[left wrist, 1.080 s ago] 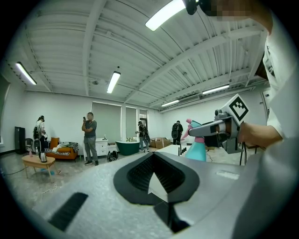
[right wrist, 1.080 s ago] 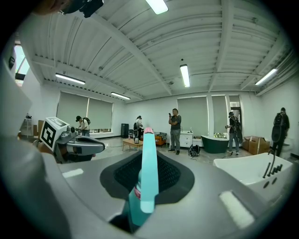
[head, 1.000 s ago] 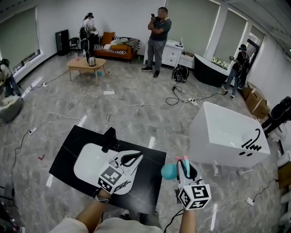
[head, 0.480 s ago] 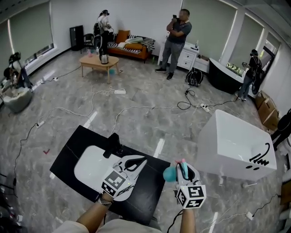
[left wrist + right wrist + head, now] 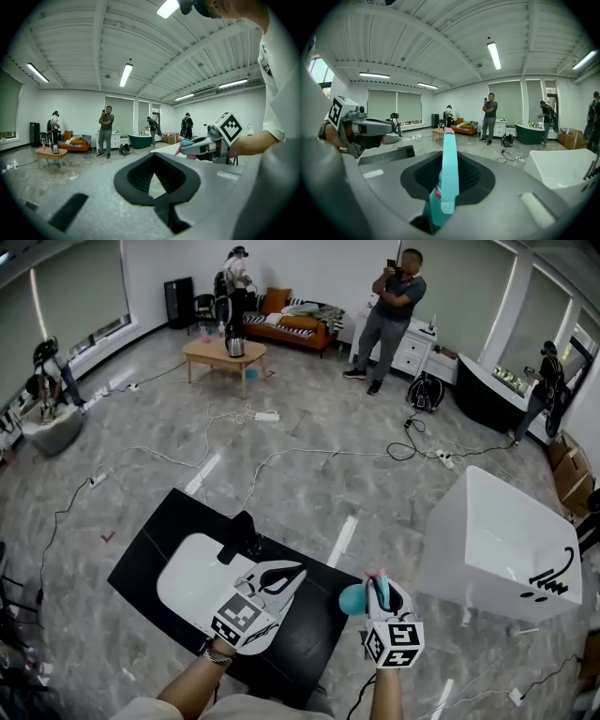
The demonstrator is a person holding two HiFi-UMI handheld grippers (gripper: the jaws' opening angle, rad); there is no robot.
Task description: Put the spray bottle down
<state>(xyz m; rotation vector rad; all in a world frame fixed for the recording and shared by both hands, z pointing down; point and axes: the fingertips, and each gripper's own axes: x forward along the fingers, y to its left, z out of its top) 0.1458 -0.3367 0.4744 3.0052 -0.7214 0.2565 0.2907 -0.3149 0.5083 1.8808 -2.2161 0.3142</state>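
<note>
A teal spray bottle (image 5: 351,597) with a pink nozzle tip lies in my right gripper (image 5: 378,583), which is shut on it. In the right gripper view the bottle (image 5: 449,168) stands straight up between the jaws of the right gripper (image 5: 450,157). It hangs over the right end of a black counter (image 5: 150,542). My left gripper (image 5: 294,570) hovers over the counter beside a white sink basin (image 5: 192,582), jaws shut, nothing in them. The left gripper view shows that left gripper (image 5: 153,157) empty, with the right gripper (image 5: 183,146) off to its right.
A black faucet (image 5: 244,534) stands at the basin's far rim. A white tub (image 5: 497,540) sits on the floor to the right. Cables (image 5: 281,460) trail across the grey floor. A person (image 5: 394,296) stands far off near a sofa (image 5: 295,326) and low table (image 5: 225,352).
Both hands have moved forward and down toward the black counter. The bottle, earlier just off the counter's right edge, now hangs over that end. The grip has not changed.
</note>
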